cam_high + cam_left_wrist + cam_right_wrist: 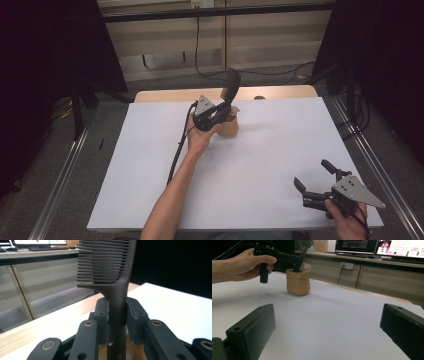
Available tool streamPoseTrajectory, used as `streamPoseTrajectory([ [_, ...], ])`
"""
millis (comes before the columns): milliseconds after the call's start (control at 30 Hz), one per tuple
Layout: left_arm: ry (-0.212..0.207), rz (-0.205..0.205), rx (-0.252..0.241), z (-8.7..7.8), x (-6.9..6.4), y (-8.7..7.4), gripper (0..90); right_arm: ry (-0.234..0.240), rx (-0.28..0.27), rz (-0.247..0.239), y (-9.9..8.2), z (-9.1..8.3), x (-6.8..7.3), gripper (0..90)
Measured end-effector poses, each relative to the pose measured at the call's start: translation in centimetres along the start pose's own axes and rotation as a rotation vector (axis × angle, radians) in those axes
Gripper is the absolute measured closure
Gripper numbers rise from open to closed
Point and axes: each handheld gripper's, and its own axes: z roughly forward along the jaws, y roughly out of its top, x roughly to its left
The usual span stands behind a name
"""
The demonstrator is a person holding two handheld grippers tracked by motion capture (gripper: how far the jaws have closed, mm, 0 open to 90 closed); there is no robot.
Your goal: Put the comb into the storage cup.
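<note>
Left gripper (223, 111) pinches the comb (117, 285) by its handle, jaws tight on it. Comb stands upright, teeth up, handle end down in the cup (298, 282) near the table's (260, 165) far edge. Step looks like seating the comb in the cup, or lifting it out; cannot tell which. If seating, next move needs a jaw release and a straight lift away. Right gripper (317, 178) rests near the front right corner, jaws spread, nothing between. Writing: pale letters "Cr" on the handle, rest cut off.

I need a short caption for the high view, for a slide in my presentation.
Left gripper holds a dark comb upright over a tan cup; right gripper rests open.
</note>
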Motion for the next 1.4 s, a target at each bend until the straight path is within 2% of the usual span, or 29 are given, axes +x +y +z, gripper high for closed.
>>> streamPoseTrajectory([
  [67, -0.003, -0.004, 0.004, -0.08, 0.06, -0.08, 72.5, 0.001, -0.002, 0.0, 0.01, -0.02, 0.02, 0.0],
  [167, 0.005, 0.009, 0.022, -0.25, 0.27, -0.2, 72.5, -0.003, -0.003, 0.003, 0.01, -0.04, 0.0, 0.0],
  [300, 0.022, -0.024, 0.026, -0.38, 0.46, -0.62, 72.5, -0.001, -0.001, 0.0, 0.01, -0.03, 0.02, 0.0],
  [400, 0.019, -0.012, 0.038, -0.31, 0.36, -0.67, 72.4, 0.004, 0.0, -0.001, -0.02, 0.05, 0.06, 0.0],
  [567, 0.017, -0.028, 0.042, -0.39, 0.43, -0.67, 72.4, 0.002, 0.0, 0.001, -0.01, 0.03, 0.05, 0.0],
  [700, 0.006, -0.009, 0.055, -0.45, 0.35, -0.51, 72.3, 0.006, 0.0, -0.001, -0.02, 0.05, 0.07, 0.0],
  [767, 0.016, 0.001, 0.059, -0.58, 0.44, -0.45, 72.3, 0.005, 0.0, 0.0, -0.03, 0.07, 0.05, 0.0],
  [800, 0.005, -0.008, 0.059, -0.57, 0.43, -0.46, 72.1, 0.004, 0.002, 0.002, -0.03, 0.08, 0.03, 0.0],
  [933, 0.017, -0.001, 0.066, -0.65, 0.47, -0.39, 70.7, 0.003, 0.001, 0.0, -0.04, 0.09, 0.05, 0.0],
  [1033, 0.034, -0.004, 0.071, -0.67, 0.57, -0.46, 64.0, 0.003, 0.002, 0.0, -0.04, 0.09, 0.06, 0.0],
  [1067, 0.021, -0.017, 0.071, -0.67, 0.68, -0.51, 60.1, 0.003, 0.002, 0.0, -0.03, 0.08, 0.06, 0.0],
  [1133, 0.02, -0.034, 0.069, -0.73, 0.79, -0.56, 59.4, 0.004, 0.001, 0.0, -0.03, 0.07, 0.05, 0.0],
  [1333, 0.023, -0.016, 0.075, -0.75, 0.64, -0.46, 47.5, 0.002, -0.002, -0.001, -0.03, 0.07, 0.02, 0.0],
  [1400, 0.019, -0.024, 0.068, -0.74, 0.56, -0.41, 41.5, 0.003, 0.0, -0.001, -0.02, 0.05, 0.04, 0.0],
])
